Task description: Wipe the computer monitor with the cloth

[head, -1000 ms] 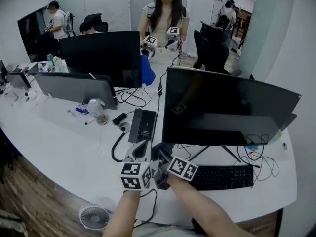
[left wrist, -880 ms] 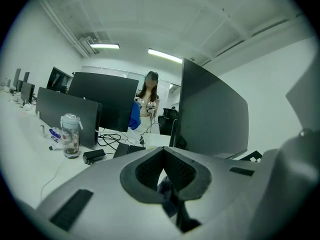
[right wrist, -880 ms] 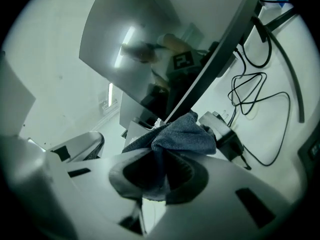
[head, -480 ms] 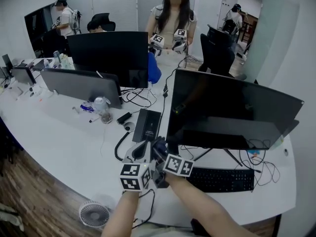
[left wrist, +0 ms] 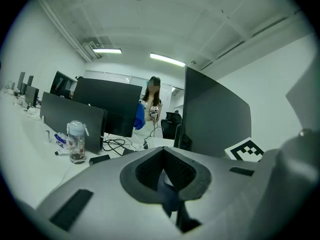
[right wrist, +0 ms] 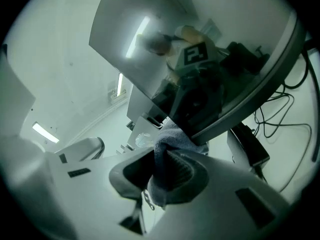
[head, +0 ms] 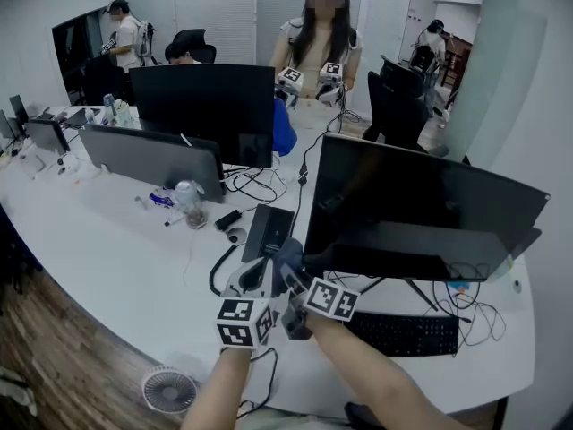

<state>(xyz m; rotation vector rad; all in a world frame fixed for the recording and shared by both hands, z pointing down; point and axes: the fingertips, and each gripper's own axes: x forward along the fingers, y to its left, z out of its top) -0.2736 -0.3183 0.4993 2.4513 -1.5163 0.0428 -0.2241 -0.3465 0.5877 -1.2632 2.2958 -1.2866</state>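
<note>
1. A black keyboard [head: 403, 332] is seen on the white desk [head: 116, 258], with loose cables [head: 470, 285] beside it.
2. A clear bottle [head: 189, 201] is stood just before a grey-backed screen [head: 148, 157].
3. A flat black box [head: 269, 229] is laid near the bottle.
4. A small fan [head: 168, 390] is placed on the wooden floor [head: 54, 356] (below the desk edge).
5. A person [head: 315, 38] is seen standing beyond the desk.

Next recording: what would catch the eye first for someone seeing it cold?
The big dark monitor at the right of the white desk dominates the head view. The right gripper is shut on a bluish cloth, bunched up at the monitor's lower left corner. Across the desk a person stands holding a pair of grippers too.
</note>
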